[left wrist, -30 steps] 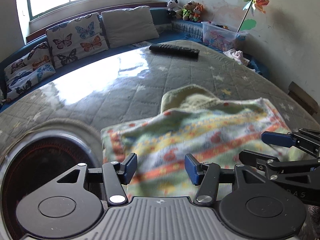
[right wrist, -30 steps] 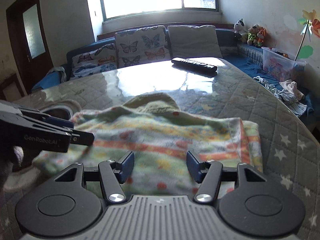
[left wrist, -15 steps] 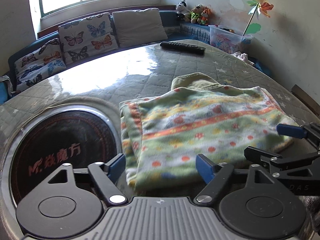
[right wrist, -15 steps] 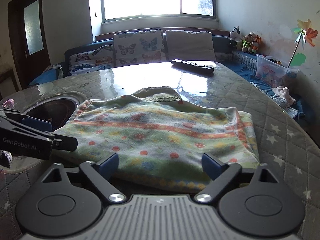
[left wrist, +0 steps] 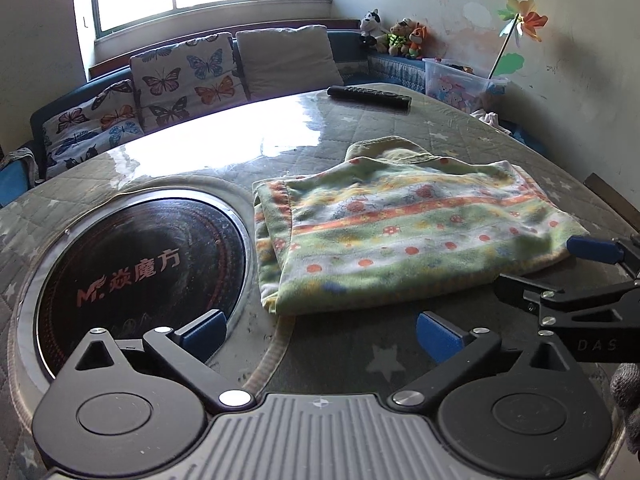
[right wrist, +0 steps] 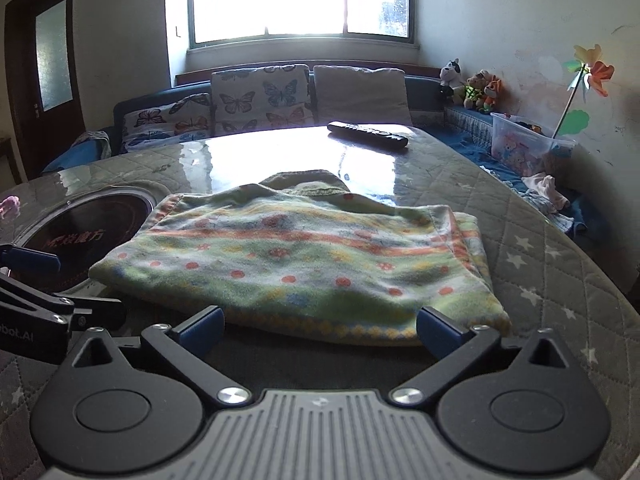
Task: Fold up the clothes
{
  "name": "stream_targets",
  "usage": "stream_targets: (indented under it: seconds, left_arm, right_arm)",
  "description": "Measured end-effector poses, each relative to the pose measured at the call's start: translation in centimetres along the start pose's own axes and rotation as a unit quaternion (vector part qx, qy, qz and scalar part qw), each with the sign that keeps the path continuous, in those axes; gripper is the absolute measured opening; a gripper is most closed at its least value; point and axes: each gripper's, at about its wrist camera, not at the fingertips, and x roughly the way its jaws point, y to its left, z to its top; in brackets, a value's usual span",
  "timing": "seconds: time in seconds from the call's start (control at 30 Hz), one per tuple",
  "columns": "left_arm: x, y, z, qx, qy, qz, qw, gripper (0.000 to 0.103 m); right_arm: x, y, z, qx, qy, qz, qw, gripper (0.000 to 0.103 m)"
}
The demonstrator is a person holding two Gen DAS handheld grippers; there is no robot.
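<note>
1. The round table (left wrist: pixel 420 136), under a quilted star-printed cover with a glossy clear sheet on top, gives a broad flat bed for folding; its far half glares with window light

2. The patterned fleece garment (left wrist: pixel 404 236) lies folded into a thick rectangular bundle near the middle of the table, right of the burner, its doubled edges stacked at the left end and an olive collar or hem poking out at the far side; it already sits as a folded piece would, though whether further folds are meant I cannot judge

3. The black built-in burner (left wrist: pixel 148 260) sits sunk in the table at the left, and the bundle's left edge lies just beside its rim, clear of the glass

4. The left gripper (left wrist: pixel 318 334) hangs at the near edge, its blue pads spread wide and holding nothing, just short of the garment's near left corner

5. The right gripper (right wrist: pixel 320 330) hangs likewise at the near hem, fingers spread apart and empty, so the cloth rests by its own weight

6. A dark remote control (right wrist: pixel 368 134) lies at the far side, well apart from the work
</note>
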Motion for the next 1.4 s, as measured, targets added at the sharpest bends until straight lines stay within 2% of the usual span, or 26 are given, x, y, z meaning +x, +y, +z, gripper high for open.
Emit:
stream_targets:
  seconds: [0.57, 1.4]
  left_arm:
    - [-2.6, -0.1, -1.8, -0.007, -0.02, 0.007, 0.9997, 0.103]
    - [-5.4, -1.3, -4.3, 0.001, -0.04, 0.012, 0.9991, 0.103]
  right_arm:
    - [-1.6, 0.7, -1.9, 0.009, 0.004, -0.023, 1.0, 0.103]
    - [-4.2, 1.7, -3.9, 0.012, -0.003, -0.023, 1.0, 0.103]
